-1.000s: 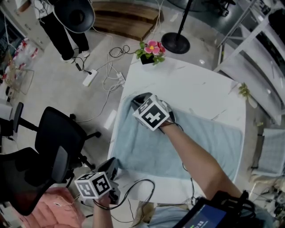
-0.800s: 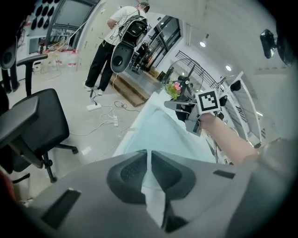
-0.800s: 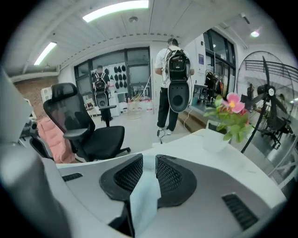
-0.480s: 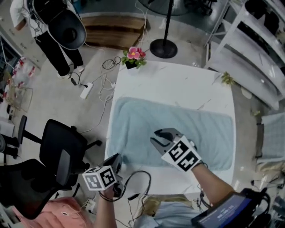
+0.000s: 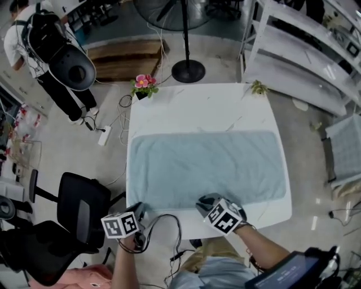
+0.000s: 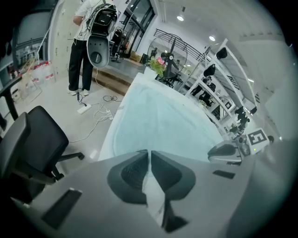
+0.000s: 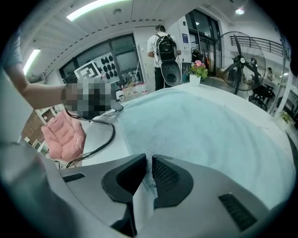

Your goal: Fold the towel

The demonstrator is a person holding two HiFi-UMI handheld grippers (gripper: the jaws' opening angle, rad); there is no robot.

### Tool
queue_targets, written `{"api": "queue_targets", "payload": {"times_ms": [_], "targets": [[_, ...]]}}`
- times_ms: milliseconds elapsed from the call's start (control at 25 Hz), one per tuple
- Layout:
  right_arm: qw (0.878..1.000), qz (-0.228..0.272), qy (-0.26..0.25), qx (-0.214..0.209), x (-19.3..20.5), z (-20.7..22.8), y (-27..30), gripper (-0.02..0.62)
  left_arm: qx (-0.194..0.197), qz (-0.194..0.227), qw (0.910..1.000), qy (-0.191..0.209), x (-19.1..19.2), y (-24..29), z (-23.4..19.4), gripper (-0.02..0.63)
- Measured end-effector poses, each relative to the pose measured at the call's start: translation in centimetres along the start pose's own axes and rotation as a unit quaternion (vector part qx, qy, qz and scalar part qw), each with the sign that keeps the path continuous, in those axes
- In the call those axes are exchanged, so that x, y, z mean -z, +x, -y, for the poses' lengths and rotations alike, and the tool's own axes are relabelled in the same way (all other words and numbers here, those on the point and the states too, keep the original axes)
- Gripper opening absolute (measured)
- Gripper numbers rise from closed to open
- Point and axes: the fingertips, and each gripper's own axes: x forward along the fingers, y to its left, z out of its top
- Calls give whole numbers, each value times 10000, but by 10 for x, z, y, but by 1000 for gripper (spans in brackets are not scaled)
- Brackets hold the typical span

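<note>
The right tool has just been closing and pinches the towel at its near edge. The left tool, pressed together, should take the lower-left corner before lifting.

Ahead of my right gripper sits the white table, a blue towel spread flat on it. Pink flowers stand far left, a green sprig far right.

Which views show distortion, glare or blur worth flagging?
Head view: even light, soft shadows, towel sharp. Left gripper view: heavy fisheye, black corners, table edge bowed, ceiling lights glaring, jaws soft up close. Right gripper view: same fisheye, strip light blown out, mosaic patch at left, towel weave crisp by the jaws.
</note>
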Motion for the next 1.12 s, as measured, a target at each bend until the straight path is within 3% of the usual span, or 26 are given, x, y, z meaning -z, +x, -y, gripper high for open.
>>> {"api": "queue_targets", "payload": {"times_ms": [280, 480, 720, 840, 960, 1120], "targets": [[9998, 121, 20, -139, 16, -34, -3, 46, -28, -22, 10000, 45, 33, -16, -1, 28], [9942, 744, 758, 141, 8, -20, -43, 66, -88, 471, 9989, -4, 37, -57, 15, 29], [9669, 1657, 1504, 1224, 14, 69, -146, 94, 577, 1498, 9870, -120, 3, -97, 70, 32], [9523, 1746, 1724, 1817, 38, 116, -194, 101, 975, 1881, 9768, -318, -20, -103, 113, 32], [9366, 1749, 2001, 2284, 75, 160, -230, 101, 1282, 2213, 9667, 58, -44, -98, 156, 32], [9206, 1534, 2376, 2692, 138, 215, -246, 101, 1284, 2281, 9647, 267, -52, -76, 193, 32]]}}
